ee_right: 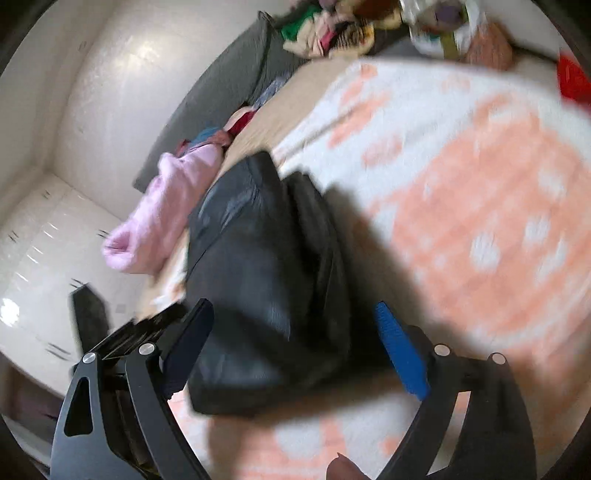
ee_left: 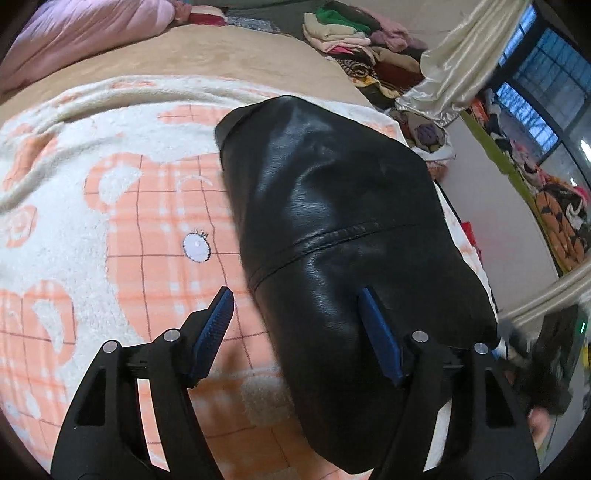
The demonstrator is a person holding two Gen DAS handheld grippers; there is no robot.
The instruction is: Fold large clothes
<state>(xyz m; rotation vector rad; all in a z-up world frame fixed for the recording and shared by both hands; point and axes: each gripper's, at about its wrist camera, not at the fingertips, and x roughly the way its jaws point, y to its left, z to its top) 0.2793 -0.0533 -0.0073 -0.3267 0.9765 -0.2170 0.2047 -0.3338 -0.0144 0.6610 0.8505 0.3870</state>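
Note:
A black leather garment (ee_left: pixel 332 221) lies folded into a long bundle on an orange-and-white fleece blanket (ee_left: pixel 110 203). My left gripper (ee_left: pixel 297 306) hovers open over the bundle's near end. Its left finger is over the blanket and its right finger (ee_left: pixel 376 325) over the leather, neither pressing. In the blurred right wrist view the same garment (ee_right: pixel 266 277) lies near the blanket's (ee_right: pixel 480 221) edge. My right gripper (ee_right: pixel 293 308) stands wide open above it, with the leather showing between the fingers but not gripped.
A pink quilted garment (ee_left: pixel 74 37) (ee_right: pixel 166 206) lies at the bed's edge. A heap of mixed clothes (ee_left: pixel 351 37) (ee_right: pixel 332 29) sits beyond the beige sheet (ee_left: pixel 240 55). A cream curtain (ee_left: pixel 461 66) hangs at the right. White tiled floor (ee_right: pixel 44 258) lies beside the bed.

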